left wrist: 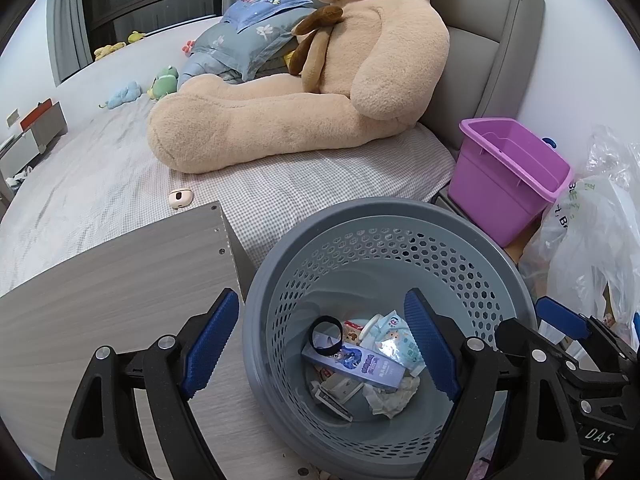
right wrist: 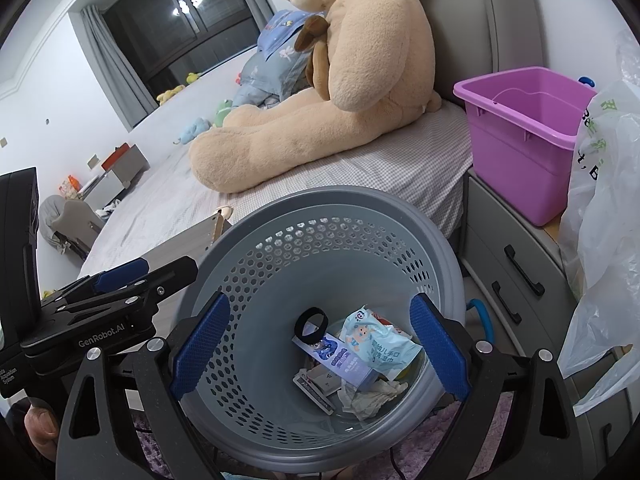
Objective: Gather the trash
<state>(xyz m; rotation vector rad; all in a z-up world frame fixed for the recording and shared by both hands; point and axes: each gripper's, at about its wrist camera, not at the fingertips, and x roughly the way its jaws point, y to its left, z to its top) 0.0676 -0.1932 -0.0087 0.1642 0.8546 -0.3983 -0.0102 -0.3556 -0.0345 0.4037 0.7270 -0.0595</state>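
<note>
A grey perforated waste basket (left wrist: pixel 400 216) stands beside the bed; it also shows in the right wrist view (right wrist: pixel 320 204). Inside lie a purple toothpaste box (left wrist: pixel 356 362), a black ring (left wrist: pixel 326 334), a light blue wipes packet (right wrist: pixel 376 346) and crumpled tissue (left wrist: pixel 390 396). My left gripper (left wrist: pixel 320 344) is open and empty above the basket's left side. My right gripper (right wrist: pixel 320 344) is open and empty above the basket's opening. The right gripper's body shows at the right edge of the left wrist view (left wrist: pixel 580 360).
A grey wood-grain tabletop (left wrist: pixel 120 280) lies left of the basket. A large teddy bear (left wrist: pixel 320 80) sits on the bed. A purple bin (right wrist: pixel 528 128) and a white plastic bag (right wrist: pixel 608 220) stand on a drawer unit (right wrist: pixel 520 280) at the right.
</note>
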